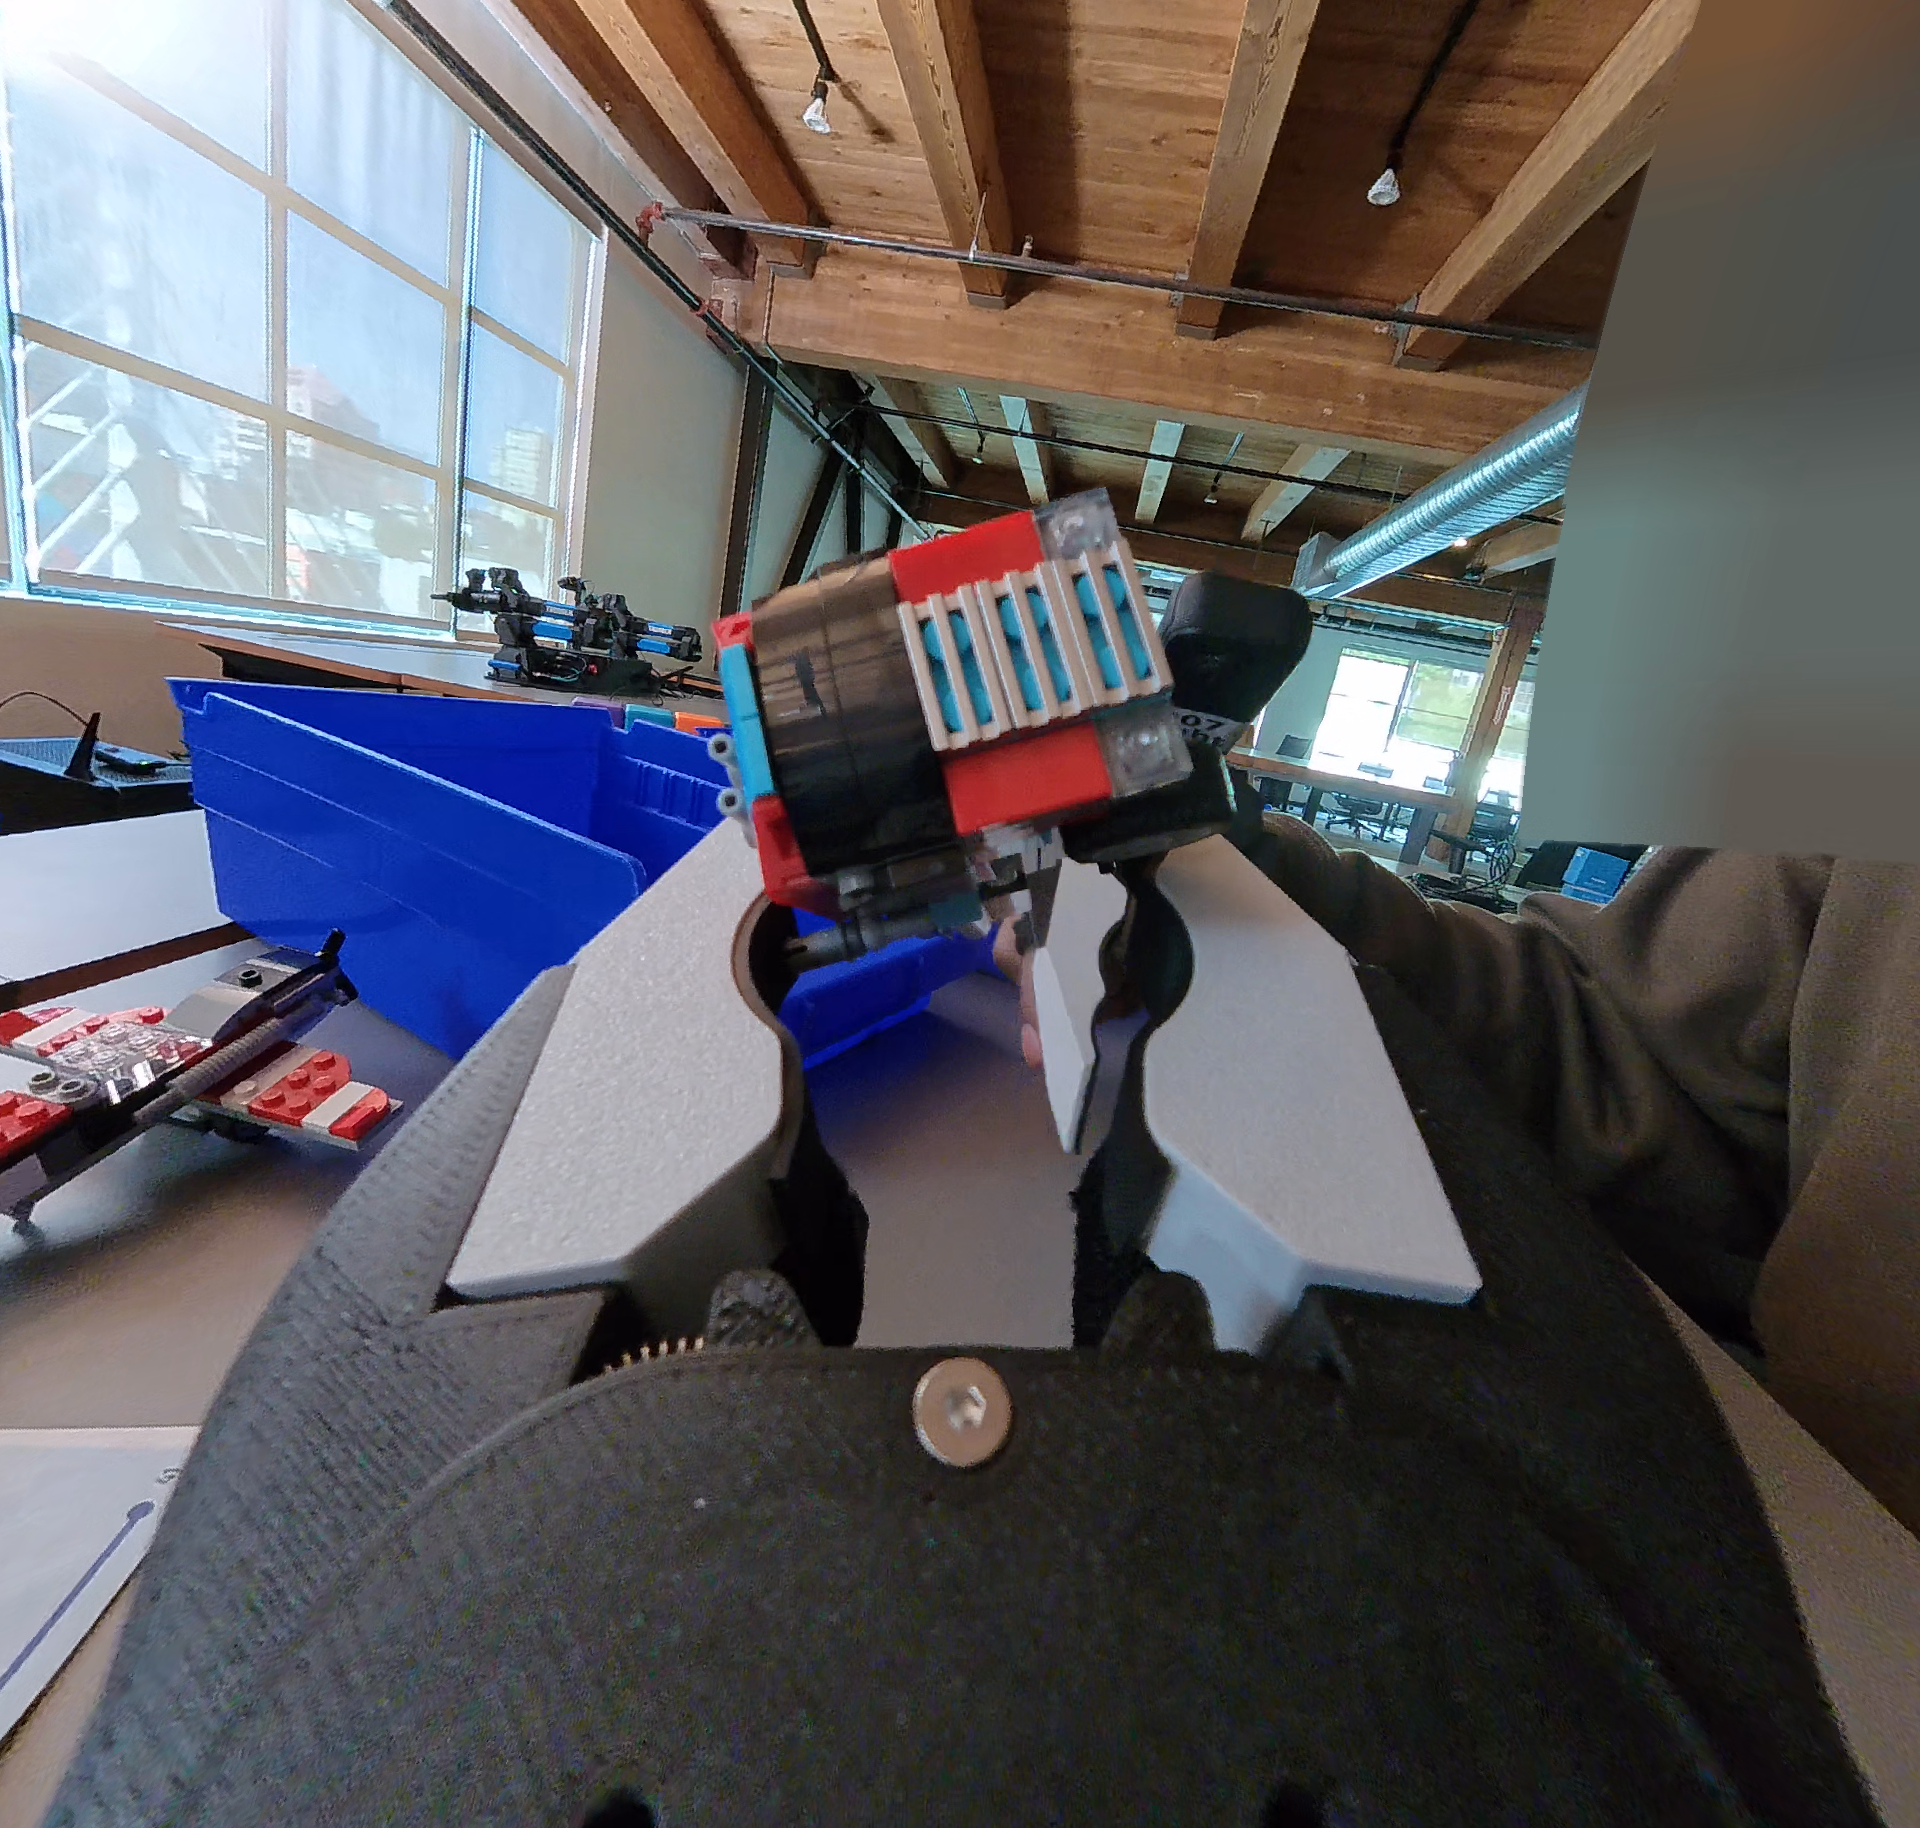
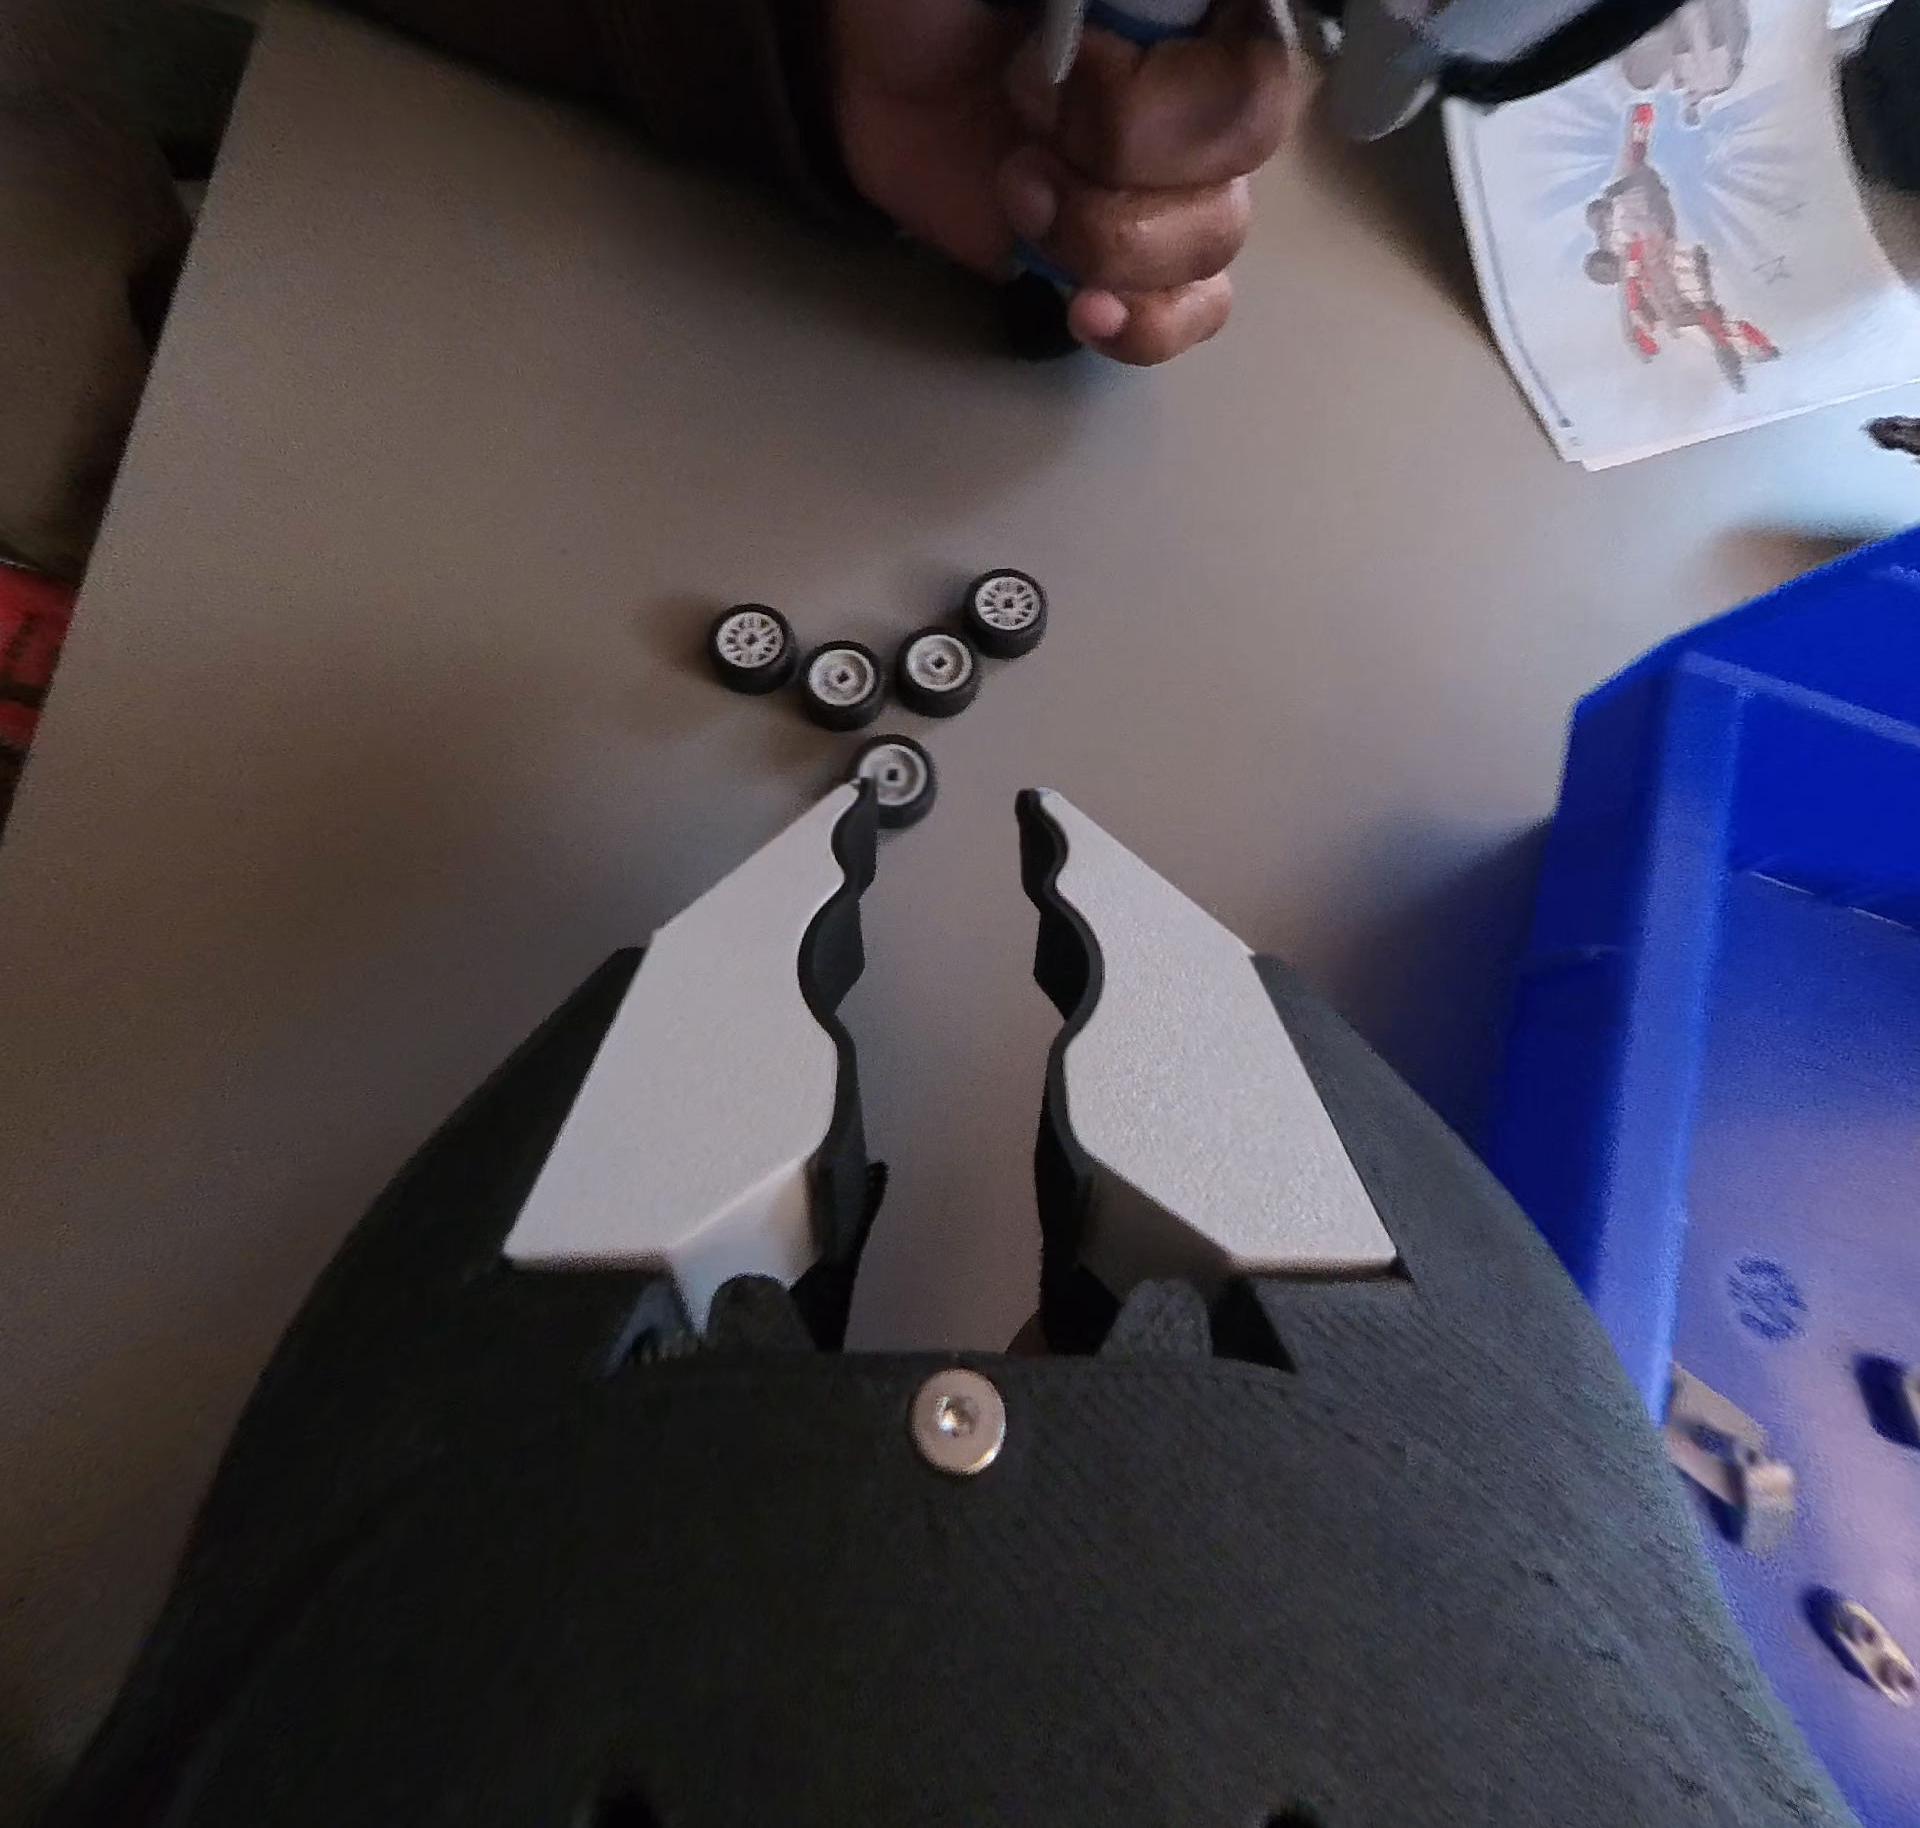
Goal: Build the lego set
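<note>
Left tool [image 1: 961,895]: clamped on a red, black and light-blue brick model [image 1: 935,708], raised above the surface [image 1: 125,1290]. Beyond: blue bin [image 1: 416,802]; red-and-white brick assembly [image 1: 156,1061] to the left.

Right tool [image 2: 940,796]: jaws narrowly parted, bare, over the surface. At its left fingertip [image 2: 854,804]: one small wheel [image 2: 902,776]. Just beyond: four more wheels [image 2: 847,682]. Farther: a hand [image 2: 1122,209]; printed booklet [image 2: 1652,251].

left tongs [image 1: 940,905]: clamped, raised | right tongs [image 2: 940,791]: parted, pointing down

Grey table [image 2: 416,490]: 5 wheels [image 2: 896,677], booklet [image 2: 1662,303], blue bin [image 2: 1714,947].
</note>
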